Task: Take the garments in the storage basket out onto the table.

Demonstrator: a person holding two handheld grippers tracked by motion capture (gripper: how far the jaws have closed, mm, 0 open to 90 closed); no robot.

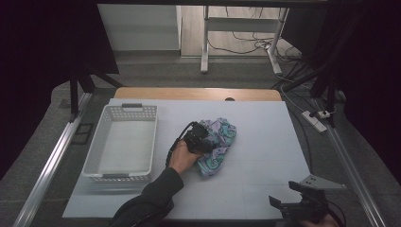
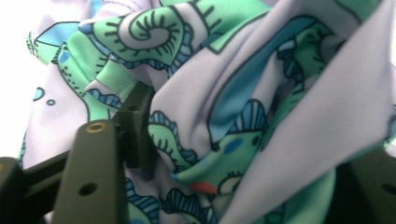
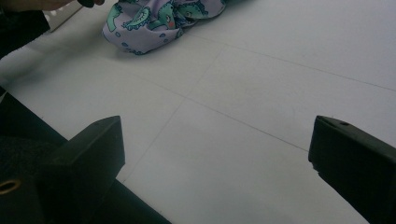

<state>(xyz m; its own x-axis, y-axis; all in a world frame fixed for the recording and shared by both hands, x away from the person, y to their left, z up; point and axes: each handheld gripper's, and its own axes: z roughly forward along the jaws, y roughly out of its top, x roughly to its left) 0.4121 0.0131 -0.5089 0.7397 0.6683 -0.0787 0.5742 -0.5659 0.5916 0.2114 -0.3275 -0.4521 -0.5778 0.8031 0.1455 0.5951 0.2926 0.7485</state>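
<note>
A crumpled lilac cloth (image 1: 221, 137) printed with green and blue creatures lies in the middle of the white table top (image 1: 265, 123). My left gripper (image 1: 204, 141) is pushed into its left side, held by a hand in a dark sleeve. In the left gripper view the cloth (image 2: 261, 93) bulges between the two jaws of the left gripper (image 2: 247, 154), which stand wide apart. My right gripper (image 1: 283, 194) hovers open near the table's front right edge. Its jaws (image 3: 217, 154) frame bare table, with the cloth (image 3: 159, 18) far off at the upper left.
A white perforated plastic basket (image 1: 94, 156) stands empty at the left of the table. Metal rails run along both sides of the table. Beyond the far wooden edge are a frame's legs and cables on the floor.
</note>
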